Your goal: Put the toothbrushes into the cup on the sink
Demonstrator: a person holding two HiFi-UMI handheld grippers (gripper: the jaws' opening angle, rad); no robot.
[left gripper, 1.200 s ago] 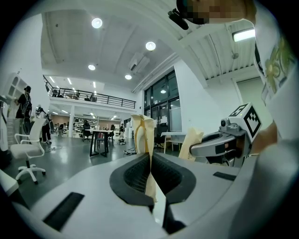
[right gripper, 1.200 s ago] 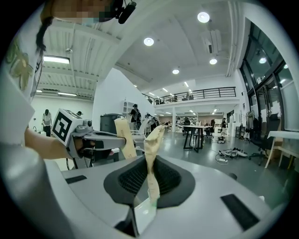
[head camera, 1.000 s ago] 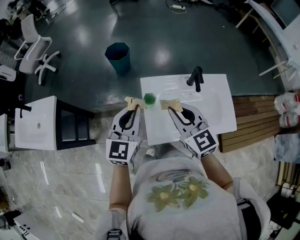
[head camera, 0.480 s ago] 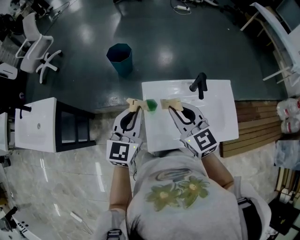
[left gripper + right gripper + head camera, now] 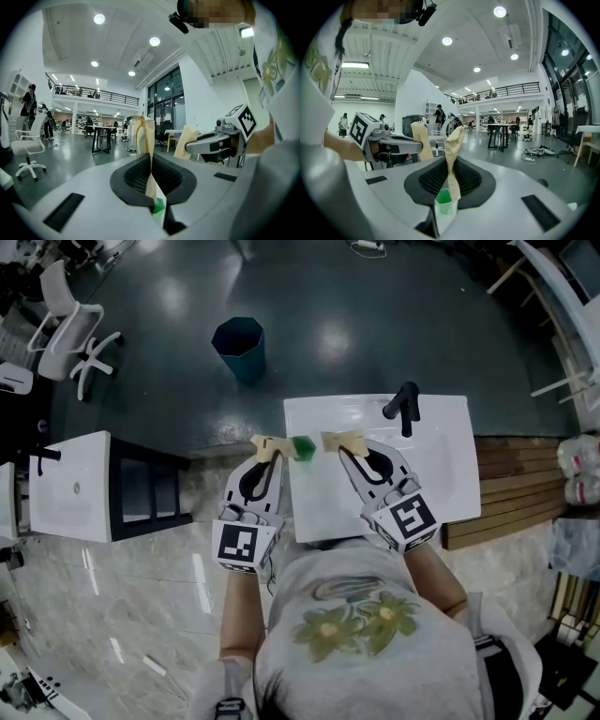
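Two grippers are held side by side over the front of a white sink (image 5: 441,465), which fills the centre right of the head view. The left gripper (image 5: 267,446) is placed at the sink's left edge, just left of the frame's centre. Its tan fingertips (image 5: 143,136) are pressed flat together, and nothing is seen between them. The right gripper (image 5: 339,441) is set over the basin a little right of centre. Its jaws are likewise closed tip to tip in the right gripper view, with nothing made out in the pinch.

A small green cup (image 5: 302,447) stands on the sink's upper left corner, between the two sets of tips and just beside the left one (whether they touch cannot be told). In each gripper view the cup is glimpsed low in the frame, through the gap under the closed jaws.

A black faucet (image 5: 403,409) rises at the sink's far edge, toward the upper right. A dark blue bin (image 5: 238,348) stands on the dark floor in the upper middle of the head view. A white swivel chair (image 5: 75,334) is seen at the upper left, and a second white basin unit (image 5: 70,488) at the left edge. Wooden slats (image 5: 511,484) lie to the right of the sink.
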